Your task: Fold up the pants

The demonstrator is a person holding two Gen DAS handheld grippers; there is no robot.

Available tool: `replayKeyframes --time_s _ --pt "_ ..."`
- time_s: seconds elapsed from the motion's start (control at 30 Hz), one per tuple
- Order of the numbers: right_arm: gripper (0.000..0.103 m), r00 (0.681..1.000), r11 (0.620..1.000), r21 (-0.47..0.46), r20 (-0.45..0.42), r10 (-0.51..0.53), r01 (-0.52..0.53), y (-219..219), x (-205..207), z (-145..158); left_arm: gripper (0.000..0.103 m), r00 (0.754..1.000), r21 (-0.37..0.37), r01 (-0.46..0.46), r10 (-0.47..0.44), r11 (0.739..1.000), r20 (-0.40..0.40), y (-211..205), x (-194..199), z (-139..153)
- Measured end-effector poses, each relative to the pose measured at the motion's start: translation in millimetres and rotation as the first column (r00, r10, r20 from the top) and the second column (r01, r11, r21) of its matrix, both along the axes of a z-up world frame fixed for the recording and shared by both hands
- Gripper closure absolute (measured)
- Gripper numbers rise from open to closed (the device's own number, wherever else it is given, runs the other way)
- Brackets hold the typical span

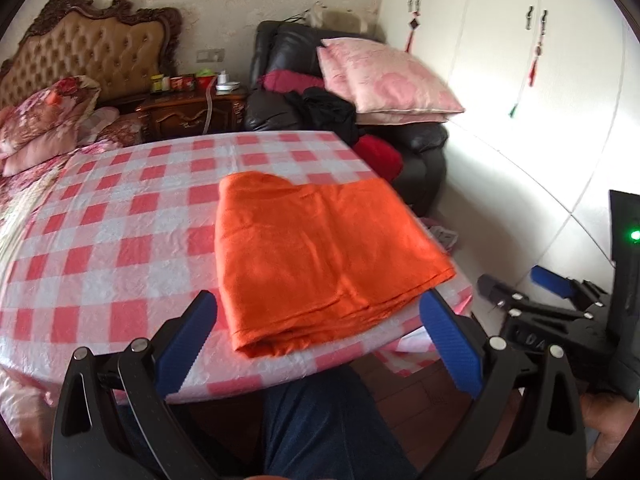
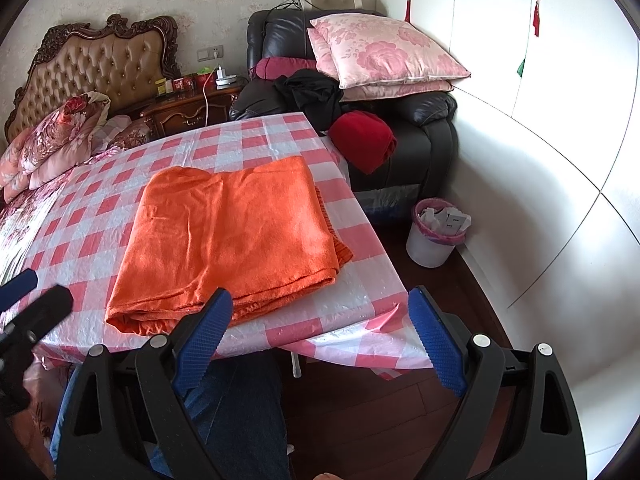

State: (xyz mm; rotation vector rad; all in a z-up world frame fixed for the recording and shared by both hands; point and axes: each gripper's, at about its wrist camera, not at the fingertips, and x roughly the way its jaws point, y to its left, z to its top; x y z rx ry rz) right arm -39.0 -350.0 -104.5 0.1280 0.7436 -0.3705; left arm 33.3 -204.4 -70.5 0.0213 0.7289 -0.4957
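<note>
Filling the middle of both views, a table (image 1: 120, 216) under a pink-and-white checked cloth carries the orange pants (image 1: 320, 256), which lie folded into a thick rectangle at the centre of the frame, near the table's front edge and toward its right side. Behind it, in the upper left, stands a bed with a tufted headboard (image 2: 96, 68), and in the upper centre a black armchair (image 2: 420, 120) holds pink pillows (image 2: 384, 52). At the right of the right wrist view a white bin (image 2: 434, 236) sits on the dark floor. Along the bottom of each frame, the left gripper (image 1: 320, 316) and the right gripper (image 2: 320, 312) both hang in front of the table edge with blue fingers spread wide apart, gripping nothing, the pants' front fold just beyond their tips.
</note>
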Motion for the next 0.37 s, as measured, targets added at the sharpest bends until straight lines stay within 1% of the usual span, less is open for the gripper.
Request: replayKeyframes --time_s 0.07,0.13,0.17,0.23,0.27,0.3,0.33,0.37 --pt "0.017 1.000 1.000 -0.009 -0.011 -0.012 0.012 -1.3 0.6 0.0 0.002 0.999 -0.033 0.029 -0.030 0.999 -0.026 0.2 8.4 -3.3" --pt "0.017 1.000 1.000 -0.021 -0.018 -0.020 0.019 -1.2 2.3 3.1 0.002 0.996 -0.083 0.060 -0.065 0.995 -0.059 6.3 16.0 -4.0" --pt "0.017 0.999 0.999 -0.029 -0.020 -0.025 0.024 1.0 2.2 3.7 0.002 0.996 -0.110 0.046 -0.054 0.993 -0.078 15.2 22.4 -4.1" --pt "0.017 1.000 0.999 -0.033 -0.021 -0.018 0.018 4.9 6.4 7.0 0.002 0.996 -0.152 0.000 -0.012 0.988 -0.083 44.4 36.6 -3.1" --pt "0.017 1.000 0.999 -0.039 -0.020 -0.013 0.013 8.6 8.3 8.4 0.002 0.997 -0.158 -0.029 0.017 0.987 -0.075 60.2 42.8 -2.7" --pt "0.017 1.000 0.999 -0.049 -0.019 -0.005 0.004 15.4 11.3 10.4 0.002 0.996 -0.159 -0.071 0.061 0.985 -0.065 80.6 49.5 -3.6" --pt "0.017 1.000 0.998 -0.056 -0.019 0.003 -0.004 21.5 13.0 11.4 0.002 0.989 -0.156 -0.142 0.134 0.977 -0.062 113.6 59.2 -8.1" --pt "0.017 1.000 0.998 -0.061 -0.018 0.009 -0.010 24.7 16.5 13.7 0.002 0.980 -0.154 -0.194 0.186 0.969 -0.064 138.9 65.1 -12.0"
